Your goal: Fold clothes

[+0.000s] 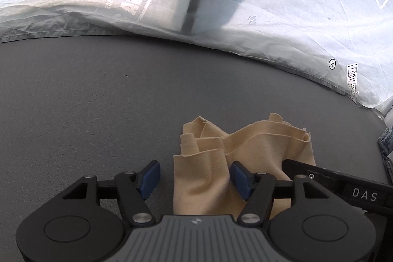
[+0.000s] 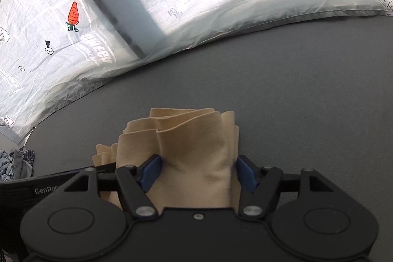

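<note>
I see the beige cloth (image 1: 243,151) bunched on the grey mat (image 1: 86,102), lower centre-right of the left view, lower centre of the right view. My left gripper (image 1: 195,179) is released: jaws apart, the left pad (image 1: 150,178) clear over bare mat, the right pad (image 1: 242,179) at a fold of cloth, no squeeze I can see. My right gripper (image 2: 198,172) is also released, jaws spread with the cloth (image 2: 191,154) standing between the pads; both pads sit just at its sides, not pinching. A white printed sheet (image 1: 282,4) runs across the top of both frames, with a carrot print (image 2: 73,14) upper left in the right view. Crumpled denim (image 2: 14,163) lies at the left edge.
</note>
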`<action>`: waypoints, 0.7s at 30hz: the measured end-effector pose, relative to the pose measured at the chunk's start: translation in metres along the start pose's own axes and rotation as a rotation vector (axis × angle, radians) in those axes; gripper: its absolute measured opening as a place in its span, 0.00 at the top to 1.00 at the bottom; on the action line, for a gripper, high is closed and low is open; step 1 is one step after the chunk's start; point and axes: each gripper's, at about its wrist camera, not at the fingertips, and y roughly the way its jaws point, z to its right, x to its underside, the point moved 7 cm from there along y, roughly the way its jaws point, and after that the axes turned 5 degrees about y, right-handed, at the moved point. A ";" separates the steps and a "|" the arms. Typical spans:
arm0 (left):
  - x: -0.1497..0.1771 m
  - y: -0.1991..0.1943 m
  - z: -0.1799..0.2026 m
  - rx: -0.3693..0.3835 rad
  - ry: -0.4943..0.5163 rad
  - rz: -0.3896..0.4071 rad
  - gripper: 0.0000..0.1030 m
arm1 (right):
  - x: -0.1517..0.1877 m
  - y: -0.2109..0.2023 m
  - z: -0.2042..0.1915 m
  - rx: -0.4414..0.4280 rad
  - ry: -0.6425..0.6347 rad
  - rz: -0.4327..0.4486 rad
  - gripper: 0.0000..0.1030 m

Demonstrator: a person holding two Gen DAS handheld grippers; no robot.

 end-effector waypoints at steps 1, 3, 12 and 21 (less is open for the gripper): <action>0.001 -0.001 0.002 0.011 0.000 0.012 0.41 | 0.001 0.000 -0.002 -0.016 -0.008 0.000 0.38; 0.005 -0.002 0.006 0.058 0.011 0.030 0.56 | 0.003 0.000 -0.005 -0.075 -0.002 -0.026 0.58; 0.011 -0.040 0.025 0.117 0.011 0.098 0.84 | 0.006 -0.039 -0.012 -0.156 0.079 0.053 0.81; 0.025 -0.175 0.073 0.148 0.064 0.299 0.86 | 0.032 -0.170 -0.043 -0.227 0.051 0.261 0.83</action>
